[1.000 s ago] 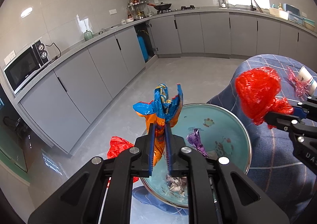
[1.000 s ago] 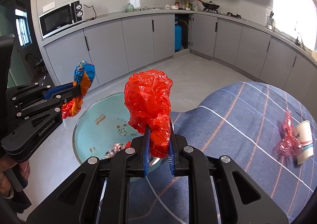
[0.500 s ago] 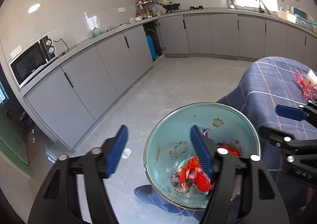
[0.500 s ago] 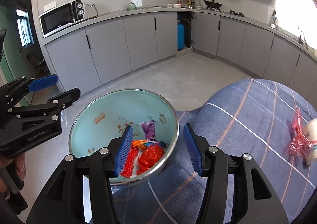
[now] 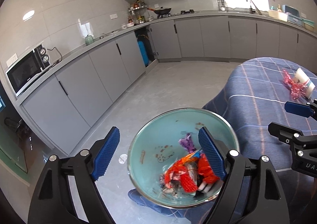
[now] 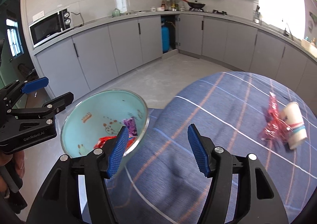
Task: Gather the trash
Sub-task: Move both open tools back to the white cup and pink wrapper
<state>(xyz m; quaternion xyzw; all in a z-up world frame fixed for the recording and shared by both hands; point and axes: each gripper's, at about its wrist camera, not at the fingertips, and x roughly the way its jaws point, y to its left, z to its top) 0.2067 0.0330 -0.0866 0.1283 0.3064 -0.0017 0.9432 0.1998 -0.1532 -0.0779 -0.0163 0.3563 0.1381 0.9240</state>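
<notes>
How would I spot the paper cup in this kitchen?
Find the round table under the blue checked cloth. Near its far right edge a white paper cup lies on its side. It touches a crumpled pink wrapper; the other litter sits in the teal bowl.

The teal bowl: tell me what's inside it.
The teal bowl holds a heap of crumpled wrappers: red and orange ones and a purple one. Whatever lies beneath the heap is covered, and the left gripper's finger hides part of it.
</notes>
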